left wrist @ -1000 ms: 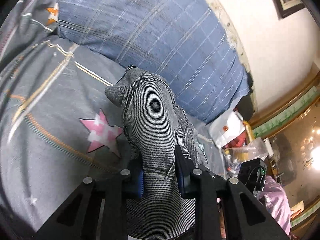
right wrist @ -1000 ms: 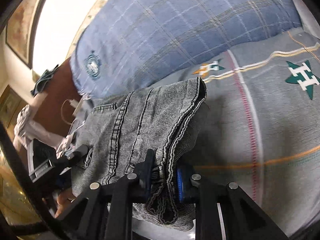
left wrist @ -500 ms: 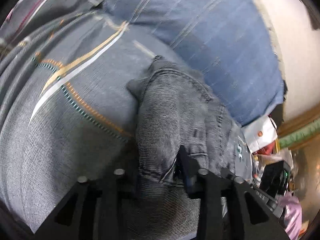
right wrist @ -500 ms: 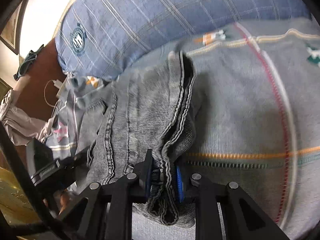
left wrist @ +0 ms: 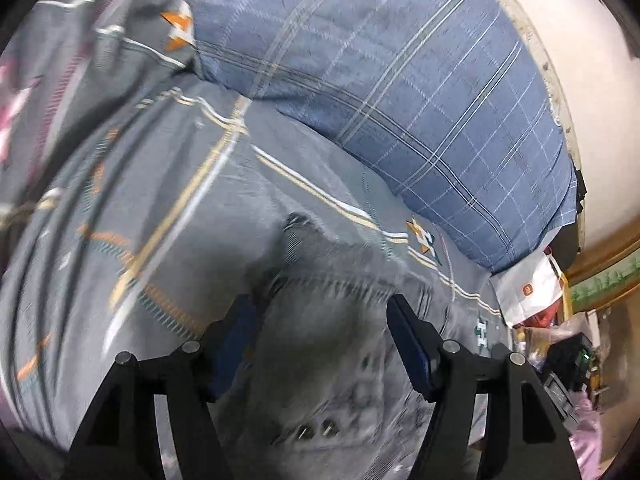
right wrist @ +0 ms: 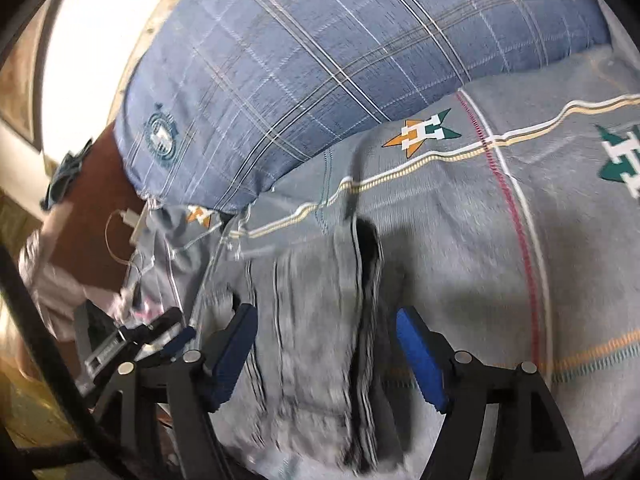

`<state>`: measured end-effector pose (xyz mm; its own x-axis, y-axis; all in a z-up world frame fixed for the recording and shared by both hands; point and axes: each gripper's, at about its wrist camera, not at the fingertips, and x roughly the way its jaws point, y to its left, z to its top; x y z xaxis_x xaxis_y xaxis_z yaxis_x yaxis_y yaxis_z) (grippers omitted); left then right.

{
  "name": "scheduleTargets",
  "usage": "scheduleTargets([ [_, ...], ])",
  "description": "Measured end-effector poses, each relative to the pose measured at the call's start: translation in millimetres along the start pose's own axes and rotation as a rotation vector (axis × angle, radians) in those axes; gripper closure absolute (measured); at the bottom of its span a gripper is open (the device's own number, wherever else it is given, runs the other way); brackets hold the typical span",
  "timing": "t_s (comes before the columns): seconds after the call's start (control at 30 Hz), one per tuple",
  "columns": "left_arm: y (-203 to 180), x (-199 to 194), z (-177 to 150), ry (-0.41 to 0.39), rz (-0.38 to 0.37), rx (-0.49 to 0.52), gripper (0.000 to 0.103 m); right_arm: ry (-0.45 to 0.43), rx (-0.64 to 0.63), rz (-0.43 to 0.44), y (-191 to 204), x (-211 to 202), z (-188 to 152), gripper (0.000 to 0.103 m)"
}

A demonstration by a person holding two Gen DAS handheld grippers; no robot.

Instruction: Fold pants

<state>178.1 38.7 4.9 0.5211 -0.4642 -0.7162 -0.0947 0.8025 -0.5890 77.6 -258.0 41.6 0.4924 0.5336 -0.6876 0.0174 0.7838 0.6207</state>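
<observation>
The grey denim pants lie folded on the grey star-print bed sheet, blurred by motion. My left gripper straddles one end of them. Its jaws are opening, and the blue pads stand clear of the cloth on both sides. In the right wrist view the pants show their stacked, seamed edges. My right gripper hangs over that end with its jaws opening too, and its pads do not press the denim.
A large blue plaid pillow lies just beyond the pants. Past the bed's edge are a white bag and cluttered items. A brown wooden surface with a white cable lies at the left.
Both grippers were shut on the folded pants' edges. Both pairs of jaws have spread wide and let go, and the pants have dropped lower and flatter onto the sheet.
</observation>
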Motion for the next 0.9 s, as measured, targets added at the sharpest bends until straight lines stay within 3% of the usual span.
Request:
scheduleTargets([
  [0.1,-5.4,31.4,19.1,0.064,-0.025,0.023,0.034,0.005,0.010,0.022,-5.2,20.5,21.8,0.028],
  [0.2,9.5,42.8,5.6,0.057,-0.090,0.026,0.034,-0.001,0.032,0.107,-23.2,41.7,17.1,0.028],
  [0.27,25.6,54.1,0.2,0.087,-0.086,-0.050,0.037,0.054,0.044,0.061,-33.5,58.2,12.7,0.029],
  [0.33,32.5,60.8,3.3,0.117,-0.114,-0.106,0.042,0.087,0.075,0.083,-40.6,70.3,14.1,0.041],
  [0.43,28.9,60.6,5.7,0.104,-0.103,-0.083,0.053,0.091,0.069,0.123,-38.3,74.3,21.1,0.056],
  [0.5,27.6,64.9,5.4,0.107,-0.094,-0.076,0.063,0.107,0.057,0.119,-38.0,80.1,19.5,0.074],
  [0.53,27.4,61.8,5.2,0.093,-0.118,-0.083,0.073,0.109,0.053,0.129,-37.8,80.9,18.2,0.077],
  [0.57,27.7,55.0,5.3,0.073,-0.148,-0.088,0.076,0.098,0.046,0.135,-36.0,77.2,17.9,0.082],
  [0.7,7.7,33.7,4.0,-0.020,-0.161,0.021,0.076,0.032,-0.015,0.154,-15.7,51.7,15.2,0.084],
  [0.8,20.2,70.5,6.2,0.049,-0.054,0.009,0.071,0.063,-0.045,0.036,-18.6,69.2,12.0,0.084],
  [0.83,21.7,76.3,5.5,0.048,-0.034,0.016,0.063,0.078,-0.040,0.021,-22.8,78.1,10.8,0.084],
  [0.9,21.8,70.5,3.6,0.027,-0.035,0.014,0.061,0.065,-0.007,0.045,-28.2,79.9,10.6,0.078],
])
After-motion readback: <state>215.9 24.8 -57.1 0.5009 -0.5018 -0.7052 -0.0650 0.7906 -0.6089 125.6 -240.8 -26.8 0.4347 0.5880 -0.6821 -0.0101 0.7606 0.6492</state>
